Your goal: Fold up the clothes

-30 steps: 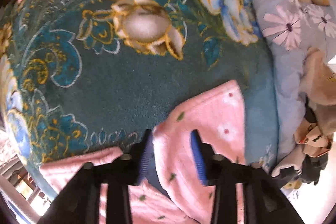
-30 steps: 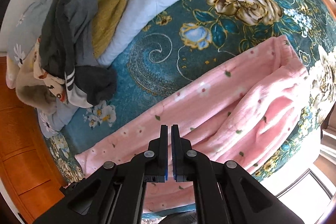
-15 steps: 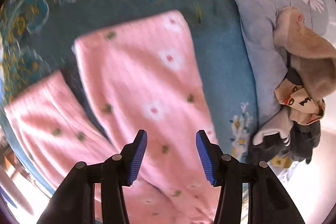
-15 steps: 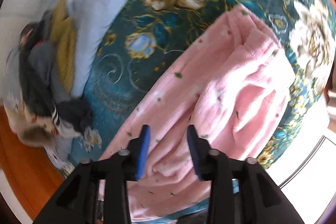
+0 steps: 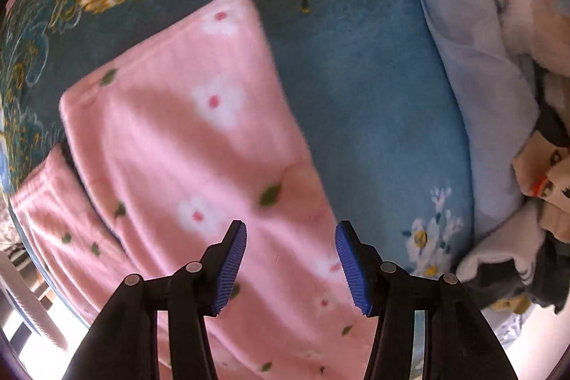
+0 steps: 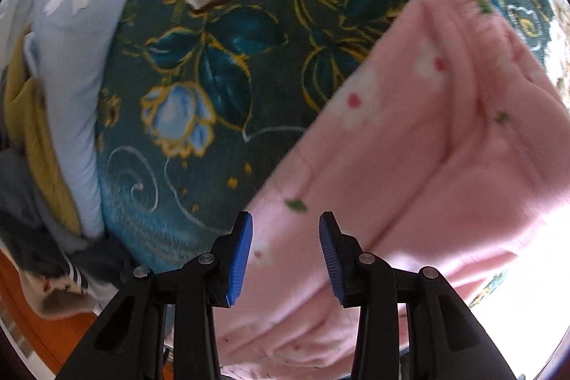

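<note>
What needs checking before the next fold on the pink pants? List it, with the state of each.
1. Left gripper open and empty: ok.
2. Right gripper open and empty: ok.
3. Pink pants lying on the teal floral blanket, one layer over another: ok.
4. Pants smooth: not ok, a long ridge shows in the right wrist view.
5. Pile of other clothes apart from the pants: ok.
6. Waistband and both cuffs aligned: cannot tell, partly out of view.
</note>
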`<state>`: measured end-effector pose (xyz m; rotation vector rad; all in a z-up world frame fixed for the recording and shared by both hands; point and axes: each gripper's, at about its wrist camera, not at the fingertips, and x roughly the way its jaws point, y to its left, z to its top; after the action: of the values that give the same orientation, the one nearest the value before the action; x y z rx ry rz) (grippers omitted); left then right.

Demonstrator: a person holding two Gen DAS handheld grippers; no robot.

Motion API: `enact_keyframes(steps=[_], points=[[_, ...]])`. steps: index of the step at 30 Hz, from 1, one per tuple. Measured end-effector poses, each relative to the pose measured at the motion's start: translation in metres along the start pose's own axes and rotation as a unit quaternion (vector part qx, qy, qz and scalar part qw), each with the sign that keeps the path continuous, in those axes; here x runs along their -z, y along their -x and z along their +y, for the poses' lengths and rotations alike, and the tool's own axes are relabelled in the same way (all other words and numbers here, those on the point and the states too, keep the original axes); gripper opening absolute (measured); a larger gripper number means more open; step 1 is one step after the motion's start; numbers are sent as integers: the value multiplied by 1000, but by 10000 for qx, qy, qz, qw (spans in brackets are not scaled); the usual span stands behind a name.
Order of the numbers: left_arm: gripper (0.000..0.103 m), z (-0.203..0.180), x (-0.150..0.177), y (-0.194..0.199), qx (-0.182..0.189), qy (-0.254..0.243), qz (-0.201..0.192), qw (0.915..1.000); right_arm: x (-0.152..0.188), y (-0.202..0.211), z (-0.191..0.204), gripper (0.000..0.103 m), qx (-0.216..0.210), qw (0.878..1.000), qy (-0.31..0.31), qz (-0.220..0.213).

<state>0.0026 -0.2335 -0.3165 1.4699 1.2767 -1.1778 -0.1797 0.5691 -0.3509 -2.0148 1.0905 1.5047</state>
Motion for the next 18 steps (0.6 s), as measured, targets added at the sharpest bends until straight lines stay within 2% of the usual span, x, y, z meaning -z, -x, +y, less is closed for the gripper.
enact_keyframes(steps=[8,13,15,17,18], points=[[60,-37,-29,-25,-575,-192,83,9981,-14,-31,12,40,751,9964,-387,81],[60,-39,-32,-35,-759,-115,152,9969,-11,-36,20,39,1082,9933,-414,26],[60,-40,-31,-35,-768,-139,122,9969,-9,-35,23,30,1203,9920,-379,4],[57,-39,-29,-34,-771,-161,75,9969,-6,-33,21,13,1268,9913,-338,-19],[55,-38,-28,-33,-792,-157,37,9967,-5,-33,19,11,1251,9916,-319,-17]])
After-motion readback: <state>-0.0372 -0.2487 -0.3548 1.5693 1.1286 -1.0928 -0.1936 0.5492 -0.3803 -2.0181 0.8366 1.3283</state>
